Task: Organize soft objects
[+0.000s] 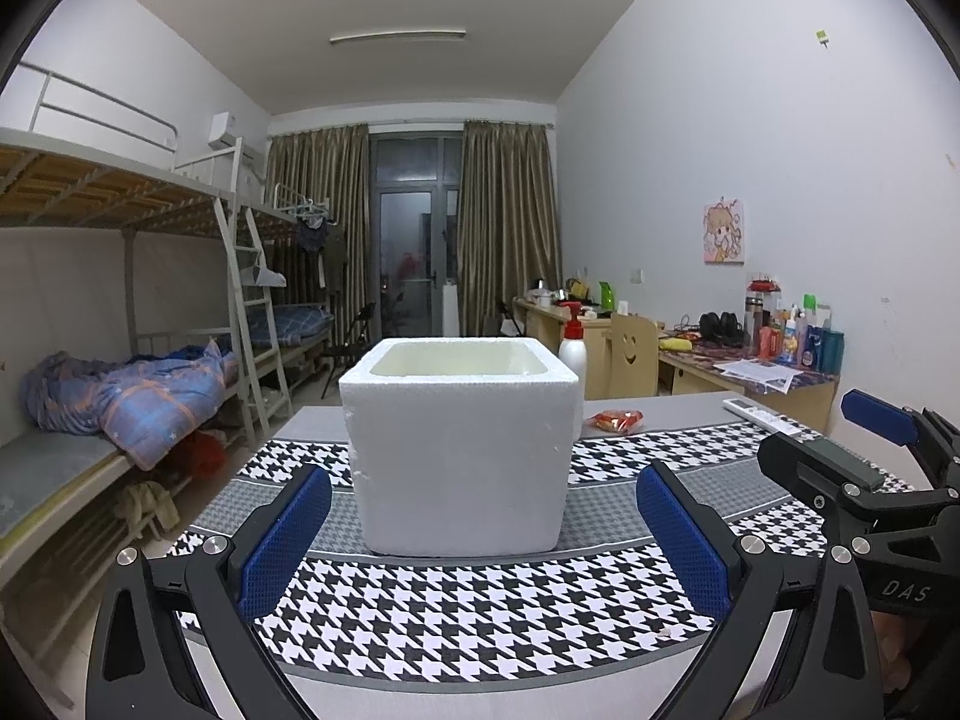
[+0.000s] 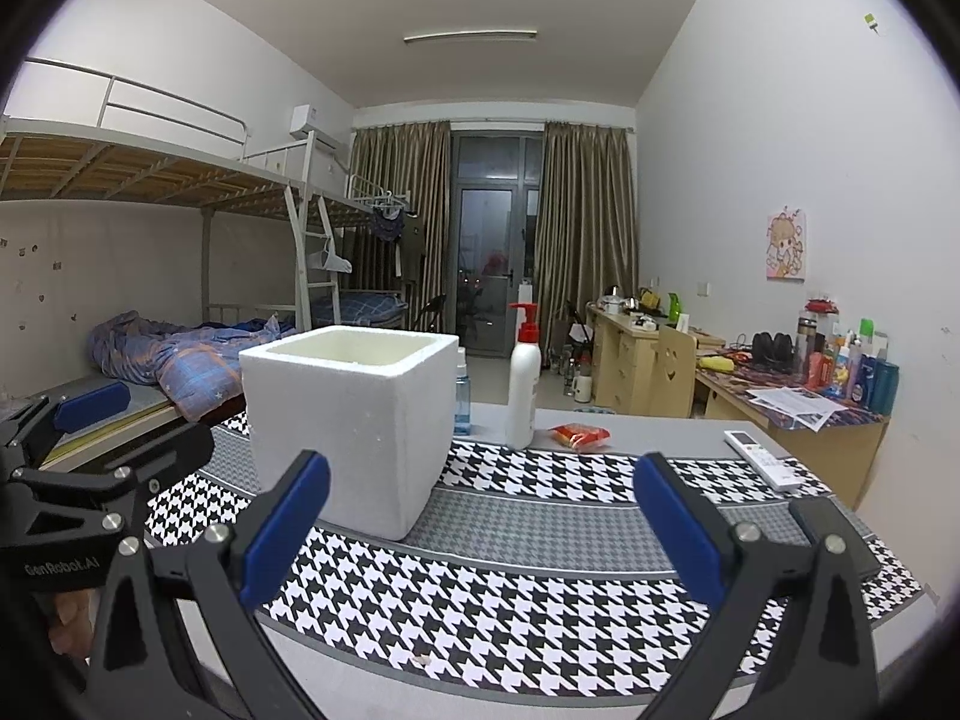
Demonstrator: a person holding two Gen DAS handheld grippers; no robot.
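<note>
Here, going view by view.

Left wrist view:
- Left claw [image 1: 483,531]: we are holding it released, its blue fingers [image 1: 282,540] spread wide and gripping nothing, hovering low over the houndstooth cloth [image 1: 480,618].
- Foam box [image 1: 459,444]: we are seeing it standing upright on the desk [image 1: 672,408], straight ahead between the fingers, its top open.
- Red packet [image 1: 615,420]: it is lying on the bare desk behind the box, to its right.
- Right claw [image 1: 864,450]: it is showing at the right edge, beside ours.

Right wrist view:
- Right claw [image 2: 480,531]: we are keeping nothing in it; the fingers are spread wide.
- Foam box [image 2: 354,420]: it is sitting ahead and to the left.
- Pump bottle [image 2: 523,378]: it is standing upright behind the box, to its right, with the red packet [image 2: 579,435] just beside it.
- Remote [image 2: 762,459]: it is lying near the desk's right edge.
- Left claw [image 2: 90,420]: it is showing at the left edge.
</note>
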